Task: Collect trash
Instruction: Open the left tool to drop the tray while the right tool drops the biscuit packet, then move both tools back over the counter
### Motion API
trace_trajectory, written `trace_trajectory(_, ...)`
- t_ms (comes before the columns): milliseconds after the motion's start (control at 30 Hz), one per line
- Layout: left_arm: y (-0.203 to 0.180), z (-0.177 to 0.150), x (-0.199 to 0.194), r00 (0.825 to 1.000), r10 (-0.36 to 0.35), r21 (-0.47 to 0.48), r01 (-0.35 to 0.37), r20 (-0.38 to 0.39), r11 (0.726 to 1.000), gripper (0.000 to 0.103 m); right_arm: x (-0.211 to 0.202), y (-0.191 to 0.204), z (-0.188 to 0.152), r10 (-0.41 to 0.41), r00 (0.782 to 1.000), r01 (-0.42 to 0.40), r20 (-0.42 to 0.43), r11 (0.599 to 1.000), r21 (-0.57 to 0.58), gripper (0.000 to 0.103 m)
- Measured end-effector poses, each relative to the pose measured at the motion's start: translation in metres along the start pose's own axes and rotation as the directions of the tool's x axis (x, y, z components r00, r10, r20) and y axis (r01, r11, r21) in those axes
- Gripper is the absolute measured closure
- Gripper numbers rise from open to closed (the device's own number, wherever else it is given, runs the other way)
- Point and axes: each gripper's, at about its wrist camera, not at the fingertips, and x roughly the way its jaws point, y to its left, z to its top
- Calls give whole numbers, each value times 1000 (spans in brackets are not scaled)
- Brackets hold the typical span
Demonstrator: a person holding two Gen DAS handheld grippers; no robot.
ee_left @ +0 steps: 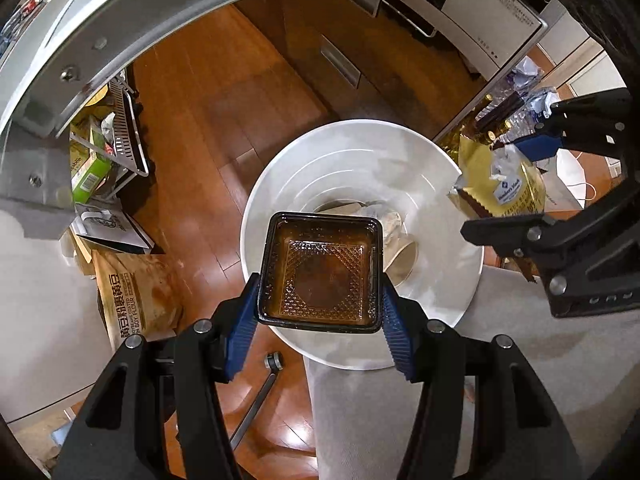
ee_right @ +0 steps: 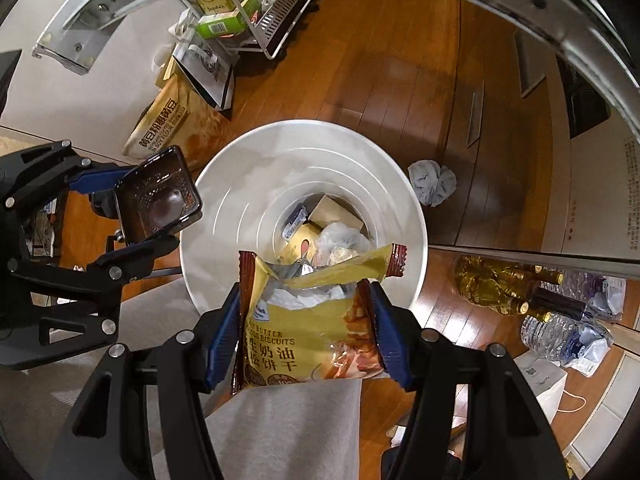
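My left gripper (ee_left: 320, 316) is shut on a square black plastic food tray (ee_left: 320, 272) with brown residue, held above the open white trash bin (ee_left: 352, 148). The tray also shows in the right wrist view (ee_right: 156, 196), at the bin's left rim. My right gripper (ee_right: 304, 332) is shut on a gold biscuit bag (ee_right: 312, 328), open at the top, held over the near rim of the bin (ee_right: 248, 148). In the left wrist view the bag (ee_left: 500, 184) hangs at the bin's right. Paper, wrappers and plastic (ee_right: 332, 236) lie in the bin's bottom.
A crumpled grey wad (ee_right: 432, 182) lies on the wooden floor right of the bin. A brown soybean bag (ee_right: 160, 128), paper bags and a wire rack (ee_right: 276, 12) stand at the wall. Bottles (ee_right: 520, 292) lie at the right. A metal table rim (ee_left: 120, 32) arcs overhead.
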Motion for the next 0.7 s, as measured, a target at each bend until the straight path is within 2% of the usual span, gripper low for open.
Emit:
trace_trajectory(133,1,3,-1,1000,-8,-9,8,1,1000,45,4,-2,0,-4,1000,4,-7,1000,4,41)
trace_trajectory(167,2,4,-2,1000,-15,-11,15,-2,1000,39,4,-3,1,-7,1000,7,-5,1000,9,40)
trace_trajectory(200,3,4,-2,1000,-19,-13,19,-3,1000,28,3,-4,1,-9,1000,9,-2,1000,15,35)
trace_trajectory(267,4,3,-6,1000,-10,-16,10,14,1000,18,0,-7,1,-12,1000,12,4,1000,27,30)
trace_trajectory(500,11,0,-11,1000,8,-29,-8,13,1000,18,-16,-15,-1,-35,999,33,35,998,50,24)
trace_trajectory(600,15,-3,-18,1000,16,-34,-15,19,999,18,-33,-18,-4,-51,997,48,63,998,46,24)
trace_trajectory(700,20,-5,-31,999,15,-44,-13,43,999,18,-65,-20,-6,-34,993,30,117,999,33,24)
